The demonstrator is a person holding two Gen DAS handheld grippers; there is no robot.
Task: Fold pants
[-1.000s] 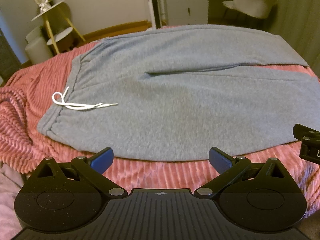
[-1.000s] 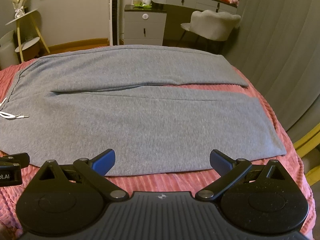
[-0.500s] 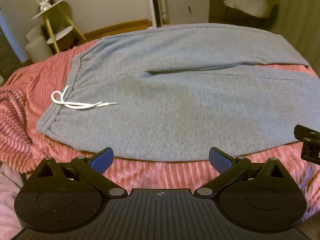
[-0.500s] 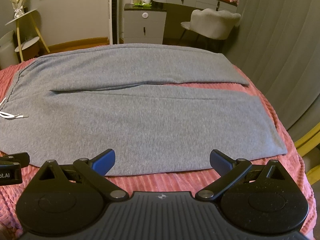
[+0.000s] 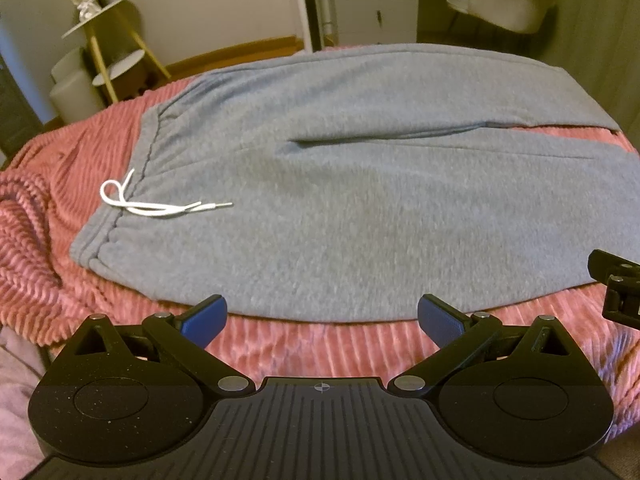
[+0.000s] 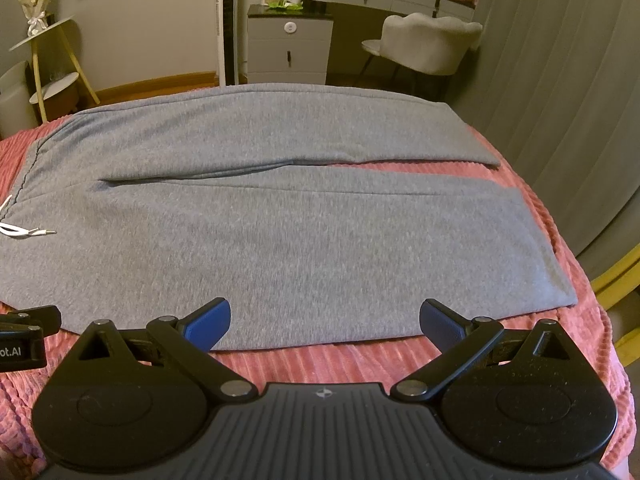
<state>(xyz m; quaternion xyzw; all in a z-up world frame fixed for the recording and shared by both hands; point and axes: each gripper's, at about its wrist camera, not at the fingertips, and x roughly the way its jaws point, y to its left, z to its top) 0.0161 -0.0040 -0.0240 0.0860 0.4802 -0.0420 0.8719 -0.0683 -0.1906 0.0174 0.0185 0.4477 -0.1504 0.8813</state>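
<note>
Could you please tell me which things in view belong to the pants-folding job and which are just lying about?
Job: grey pants with white drawstring, spread flat on the pink blanket; left gripper and right gripper, both open.

Lying about: nightstand, chair, round side table.

Pants (image 5: 360, 216) flat; left gripper (image 5: 322, 316) fingers (image 5: 204, 318) spread.

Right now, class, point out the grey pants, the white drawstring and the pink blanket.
grey pants (image 6: 304, 248), right wrist view, middle of the near leg.
white drawstring (image 5: 156, 209), left wrist view, its loose strands by the waistband.
pink blanket (image 5: 60, 184), left wrist view, bare ribbed part beside the waistband.
</note>
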